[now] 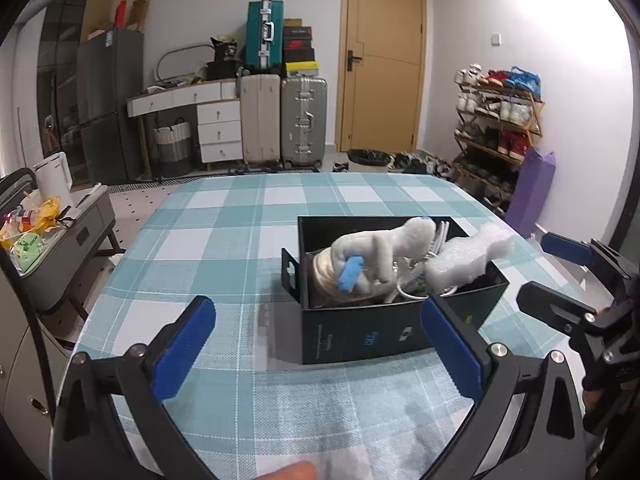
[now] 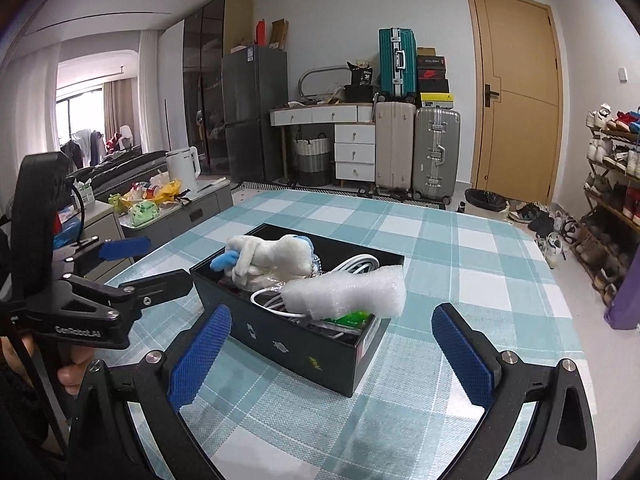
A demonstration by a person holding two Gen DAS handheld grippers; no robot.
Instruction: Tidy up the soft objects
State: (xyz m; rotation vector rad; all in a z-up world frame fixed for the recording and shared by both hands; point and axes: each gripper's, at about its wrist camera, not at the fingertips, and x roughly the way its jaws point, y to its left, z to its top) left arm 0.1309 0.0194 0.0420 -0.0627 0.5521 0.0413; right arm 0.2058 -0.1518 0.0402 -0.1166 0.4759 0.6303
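Plush toy [image 1: 376,252] in box [image 1: 360,332], seemingly loose

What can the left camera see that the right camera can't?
Only the left view shows the purple bag by the shoe rack and a fingertip at the bottom edge. Only the right view shows the window, hanging clothes and the green packet in the box. Both show the black box holding the white plush, bubble wrap and cable, the door, and both open grippers.
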